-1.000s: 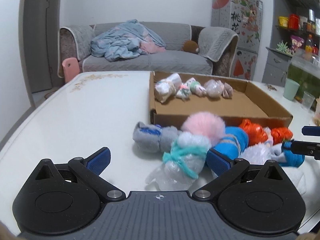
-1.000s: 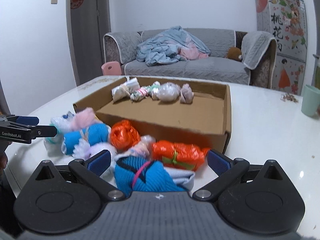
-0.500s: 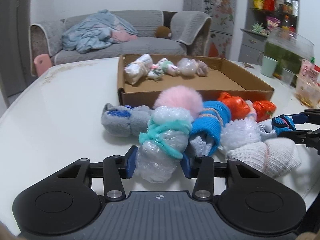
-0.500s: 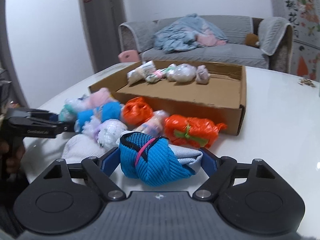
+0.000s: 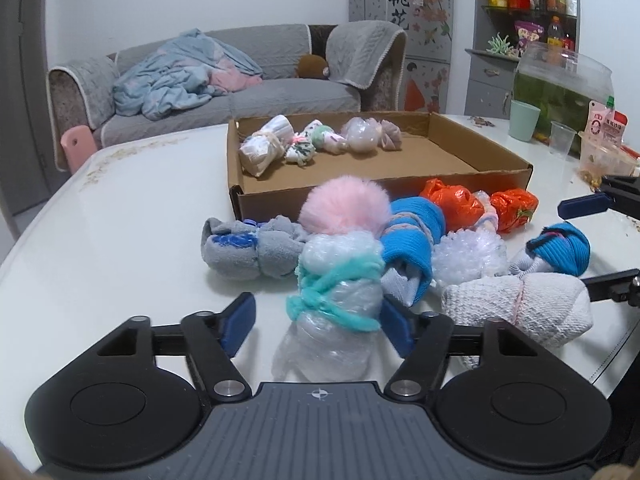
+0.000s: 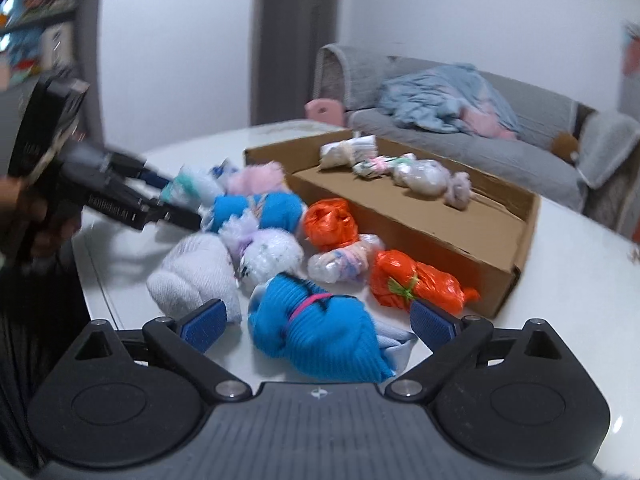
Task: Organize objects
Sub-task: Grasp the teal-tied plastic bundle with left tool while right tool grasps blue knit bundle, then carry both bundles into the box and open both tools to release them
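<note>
A cardboard box (image 5: 460,182) (image 6: 472,248) on the white table holds several small bundles along its far side. In front of it lies a pile of bundles. My left gripper (image 5: 318,322) is open, its fingers either side of a clear plastic bundle tied with teal yarn (image 5: 336,304), the left pad apart from it. My right gripper (image 6: 318,322) is open around a blue knitted bundle with a pink band (image 6: 320,328) (image 5: 560,248), pads not touching it. Nearby lie a pink pompom (image 5: 346,204), a grey sock roll (image 5: 248,248), a white sock roll (image 5: 516,308) and orange bag bundles (image 6: 416,284).
A mint cup (image 5: 524,120), a clear cup (image 5: 562,142), a fish tank (image 5: 560,88) and snack packs stand at the table's far right. A grey sofa with a blue blanket (image 5: 180,80) is behind the table. The table's near edge runs close to the white sock roll.
Both grippers were closed around their bundles half a second ago and have opened again. The right wrist view has swung left and is blurred. The bundles stay on the table.
</note>
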